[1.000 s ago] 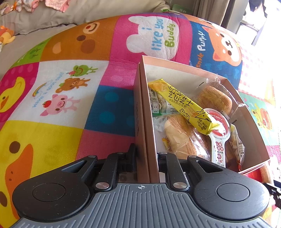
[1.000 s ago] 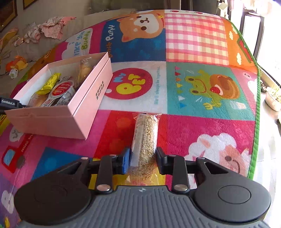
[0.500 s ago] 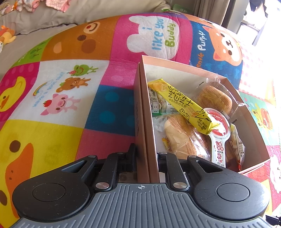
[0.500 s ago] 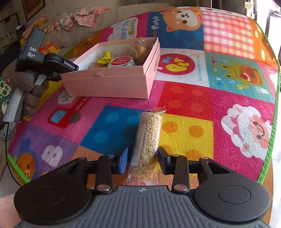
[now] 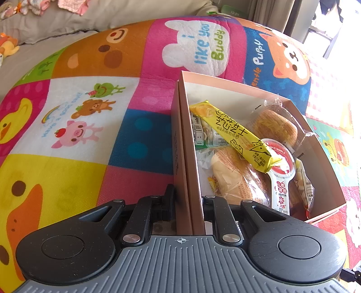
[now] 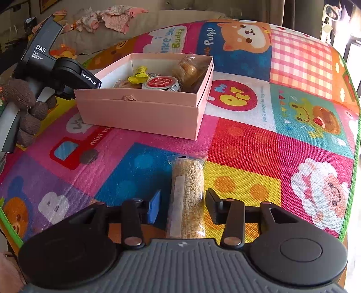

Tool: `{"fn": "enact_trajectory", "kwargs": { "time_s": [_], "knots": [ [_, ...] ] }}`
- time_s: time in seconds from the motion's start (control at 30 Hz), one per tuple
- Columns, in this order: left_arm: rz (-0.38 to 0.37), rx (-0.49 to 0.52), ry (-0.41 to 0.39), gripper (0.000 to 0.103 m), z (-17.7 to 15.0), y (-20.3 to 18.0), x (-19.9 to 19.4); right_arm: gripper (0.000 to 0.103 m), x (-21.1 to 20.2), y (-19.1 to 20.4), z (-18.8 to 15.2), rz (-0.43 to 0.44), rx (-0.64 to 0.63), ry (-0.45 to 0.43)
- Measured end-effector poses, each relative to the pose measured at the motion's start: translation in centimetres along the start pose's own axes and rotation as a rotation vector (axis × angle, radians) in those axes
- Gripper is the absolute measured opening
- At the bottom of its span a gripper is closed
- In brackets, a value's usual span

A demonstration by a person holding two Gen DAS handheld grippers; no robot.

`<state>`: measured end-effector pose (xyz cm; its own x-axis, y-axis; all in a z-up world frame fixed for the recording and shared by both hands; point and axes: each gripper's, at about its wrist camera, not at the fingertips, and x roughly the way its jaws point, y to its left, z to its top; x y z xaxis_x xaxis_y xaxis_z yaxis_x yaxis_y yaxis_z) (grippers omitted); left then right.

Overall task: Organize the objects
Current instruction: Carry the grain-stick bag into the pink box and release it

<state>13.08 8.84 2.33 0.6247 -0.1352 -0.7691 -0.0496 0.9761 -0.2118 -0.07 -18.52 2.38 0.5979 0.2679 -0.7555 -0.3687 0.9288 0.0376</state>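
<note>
A pink box (image 5: 187, 144) sits on a colourful play mat and holds several wrapped snacks: a yellow bar (image 5: 232, 133), buns and a red-lidded cup (image 5: 281, 157). My left gripper (image 5: 188, 198) is shut on the box's near wall. The box also shows in the right wrist view (image 6: 144, 106), with the left gripper (image 6: 67, 74) at its left end. My right gripper (image 6: 182, 206) is open, its fingers on either side of a clear packet of grain bar (image 6: 187, 198) lying on the mat.
The play mat (image 6: 259, 144) covers the table; its green edge (image 6: 352, 180) runs down the right. A brown knitted toy (image 6: 24, 108) lies at the left edge. A sofa with clothes and soft toys (image 6: 108, 18) stands behind.
The right gripper has swung and pulled back with the packet between its fingers, and the fingers have opened wider. The left gripper and box have not moved.
</note>
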Motion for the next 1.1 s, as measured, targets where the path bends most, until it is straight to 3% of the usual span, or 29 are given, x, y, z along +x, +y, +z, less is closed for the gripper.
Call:
{"fn": "enact_trajectory", "kwargs": {
  "time_s": [0.03, 0.3, 0.47, 0.6, 0.83, 1.1],
  "knots": [
    [0.000, 0.000, 0.000, 0.017, 0.0, 0.0, 0.0, 0.029, -0.1, 0.0, 0.0, 0.002, 0.001, 0.003],
    [0.002, 0.000, 0.000, 0.017, 0.0, -0.1, 0.0, 0.029, -3.1, 1.4, 0.8, 0.150, -0.014, 0.004],
    [0.003, 0.002, 0.001, 0.017, 0.0, -0.1, 0.0, 0.028, -5.8, 1.8, 5.0, 0.205, -0.029, -0.107],
    [0.002, 0.005, 0.001, 0.017, 0.1, -0.1, 0.0, 0.029, -6.0, 1.4, 9.6, 0.188, -0.027, -0.190],
    [-0.020, -0.005, -0.003, 0.019, 0.1, 0.2, 0.0, 0.029, 1.1, 0.7, 18.0, 0.173, 0.030, -0.135],
    [-0.032, -0.001, -0.006, 0.020, 0.0, 0.4, 0.1, 0.029, 10.0, 1.7, 21.5, 0.128, 0.063, -0.039]
  ]
}}
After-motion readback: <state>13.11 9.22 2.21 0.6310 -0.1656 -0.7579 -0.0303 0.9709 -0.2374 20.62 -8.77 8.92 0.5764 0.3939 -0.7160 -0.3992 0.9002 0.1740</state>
